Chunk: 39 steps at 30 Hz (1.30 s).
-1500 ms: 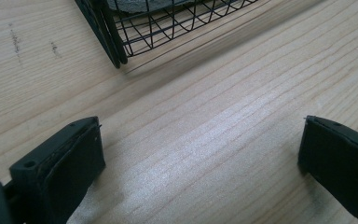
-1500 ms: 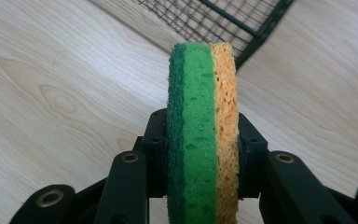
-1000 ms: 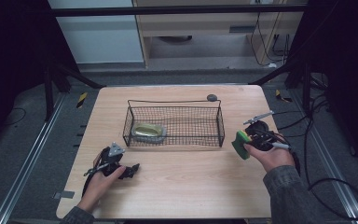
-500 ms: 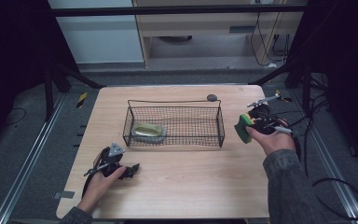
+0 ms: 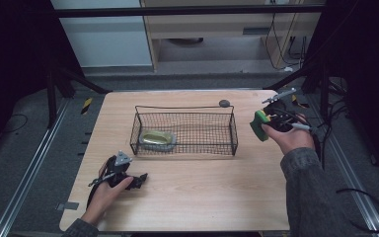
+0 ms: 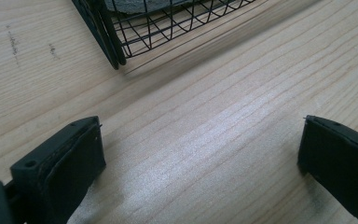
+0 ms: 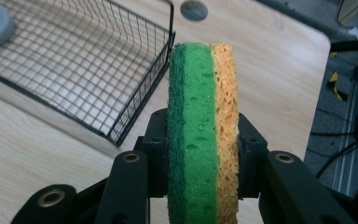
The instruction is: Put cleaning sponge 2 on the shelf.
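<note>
One sponge clamped — one basket beside.

Wooden table, grey floor, dark surroundings

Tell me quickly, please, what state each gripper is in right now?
Left gripper: open, holding nothing.
Right gripper: shut on the green and yellow sponge.

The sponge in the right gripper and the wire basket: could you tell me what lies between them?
Nothing: in the high view, only bare table separates the sponge from the wire basket.
</note>
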Available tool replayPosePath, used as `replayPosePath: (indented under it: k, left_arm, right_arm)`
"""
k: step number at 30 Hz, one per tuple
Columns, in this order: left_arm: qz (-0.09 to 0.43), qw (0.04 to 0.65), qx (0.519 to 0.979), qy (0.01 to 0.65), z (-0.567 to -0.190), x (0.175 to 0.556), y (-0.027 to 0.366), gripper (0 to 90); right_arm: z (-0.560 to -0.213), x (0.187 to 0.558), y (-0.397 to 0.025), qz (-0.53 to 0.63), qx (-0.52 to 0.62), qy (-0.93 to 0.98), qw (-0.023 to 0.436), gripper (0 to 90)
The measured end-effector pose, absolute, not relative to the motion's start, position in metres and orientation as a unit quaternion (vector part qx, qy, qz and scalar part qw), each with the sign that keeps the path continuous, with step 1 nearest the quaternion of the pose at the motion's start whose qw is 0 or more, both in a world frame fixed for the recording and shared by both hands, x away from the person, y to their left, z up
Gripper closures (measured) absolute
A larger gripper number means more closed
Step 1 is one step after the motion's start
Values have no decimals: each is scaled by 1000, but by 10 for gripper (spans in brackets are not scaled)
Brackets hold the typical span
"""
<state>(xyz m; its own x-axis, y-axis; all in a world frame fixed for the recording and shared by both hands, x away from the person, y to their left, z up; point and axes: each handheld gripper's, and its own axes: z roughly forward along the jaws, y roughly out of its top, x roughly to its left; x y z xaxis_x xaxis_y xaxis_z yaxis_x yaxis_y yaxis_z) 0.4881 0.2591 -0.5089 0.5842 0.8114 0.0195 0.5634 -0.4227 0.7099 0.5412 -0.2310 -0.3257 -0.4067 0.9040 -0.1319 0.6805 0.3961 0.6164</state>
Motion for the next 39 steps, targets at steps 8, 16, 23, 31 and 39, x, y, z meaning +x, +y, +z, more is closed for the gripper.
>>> replayPosePath:
  k: [8, 16, 23, 31, 39]
  left_arm:
    - [184, 339, 822, 418, -509, 488, 259, 0]
    - [184, 338, 823, 418, -509, 488, 259, 0]
    - [184, 338, 823, 418, -509, 488, 259, 0]
    - [183, 338, 823, 418, -509, 488, 259, 0]
    - [183, 338, 824, 417, -509, 488, 259, 0]
  right_arm:
    - [-304, 549, -225, 261, 484, 801, 239, 647]
    - [-297, 565, -208, 264, 468, 807, 244, 648]
    - [-298, 577, -190, 268, 454, 815, 239, 648]
    - [-293, 578, -178, 282, 437, 821, 235, 648]
    - [-306, 591, -167, 270, 428, 834, 219, 647]
